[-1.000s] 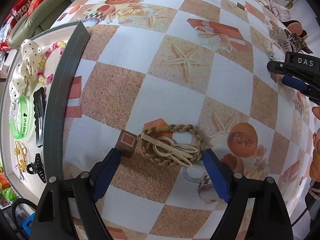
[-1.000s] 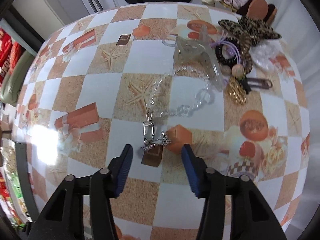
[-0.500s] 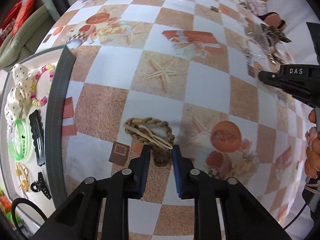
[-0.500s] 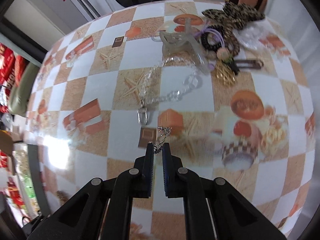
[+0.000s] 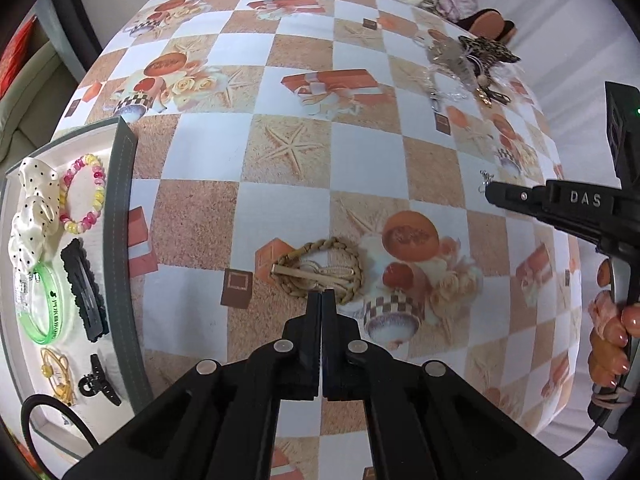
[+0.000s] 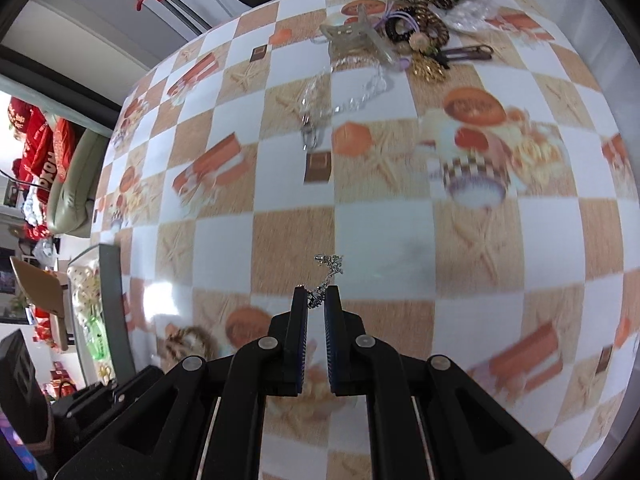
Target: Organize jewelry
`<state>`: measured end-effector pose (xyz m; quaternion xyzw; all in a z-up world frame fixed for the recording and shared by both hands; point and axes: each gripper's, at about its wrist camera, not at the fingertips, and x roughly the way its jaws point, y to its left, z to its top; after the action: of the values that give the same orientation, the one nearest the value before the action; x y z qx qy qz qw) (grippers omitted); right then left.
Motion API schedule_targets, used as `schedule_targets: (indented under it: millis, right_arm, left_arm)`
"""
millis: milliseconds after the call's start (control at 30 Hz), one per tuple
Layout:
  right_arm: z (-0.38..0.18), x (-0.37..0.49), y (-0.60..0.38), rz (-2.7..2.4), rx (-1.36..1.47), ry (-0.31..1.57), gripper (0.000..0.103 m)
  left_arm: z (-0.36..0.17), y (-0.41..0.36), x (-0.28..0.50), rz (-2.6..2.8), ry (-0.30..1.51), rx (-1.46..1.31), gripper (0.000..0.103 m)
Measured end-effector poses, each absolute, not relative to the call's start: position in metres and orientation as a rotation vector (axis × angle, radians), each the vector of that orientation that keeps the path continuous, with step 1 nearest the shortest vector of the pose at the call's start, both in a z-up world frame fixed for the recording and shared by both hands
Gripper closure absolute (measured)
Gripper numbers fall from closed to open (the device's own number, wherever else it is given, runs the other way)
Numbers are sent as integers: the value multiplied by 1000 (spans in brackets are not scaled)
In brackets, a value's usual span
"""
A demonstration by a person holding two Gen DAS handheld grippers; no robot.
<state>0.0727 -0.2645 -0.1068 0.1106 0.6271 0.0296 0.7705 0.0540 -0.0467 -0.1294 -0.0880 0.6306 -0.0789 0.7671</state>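
A braided tan rope bracelet point(image 5: 320, 270) lies on the checkered tablecloth. My left gripper point(image 5: 321, 294) is shut, its tips at the bracelet's near edge; whether it pinches a strand I cannot tell. My right gripper point(image 6: 316, 294) is shut on a small silver chain earring point(image 6: 326, 274) and holds it above the table; it shows at the right of the left wrist view point(image 5: 490, 194), the earring point(image 5: 484, 180) dangling at its tip. A grey-rimmed jewelry tray point(image 5: 120, 216) at the left holds several pieces.
A pile of hair clips, scrunchies and a clear chain point(image 6: 404, 36) lies at the table's far right side. In the tray are a polka-dot bow point(image 5: 32, 208), a bead bracelet point(image 5: 84, 194), a green bangle point(image 5: 44, 312) and black clips point(image 5: 82, 290).
My left gripper closed fully and pulled back and up from the bracelet. My right gripper lifted the silver earring off the table and moved left, toward the tray.
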Motion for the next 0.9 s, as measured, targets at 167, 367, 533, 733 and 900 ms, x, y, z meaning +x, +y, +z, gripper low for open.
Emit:
schedule_targets:
  millis: [167, 367, 533, 733, 900]
  right_arm:
    - [-103, 52, -258, 55, 258, 1363, 94]
    - [-100, 29, -256, 38, 299, 1368, 94]
    - [-95, 18, -256, 37, 324, 1363, 94]
    - [-94, 10, -261, 31, 340, 1363, 94]
    - [-93, 1, -268, 20, 341, 1366, 94]
  left_arm:
    - [-118, -38, 35, -184, 1352, -130, 100]
    - [-119, -42, 34, -209, 1369, -81, 99]
    - [-124, -39, 34, -185, 1403, -99, 0]
    - [-143, -43, 44, -122, 1412, -156, 0]
    - [-168, -51, 61, -59, 1428, -196, 0]
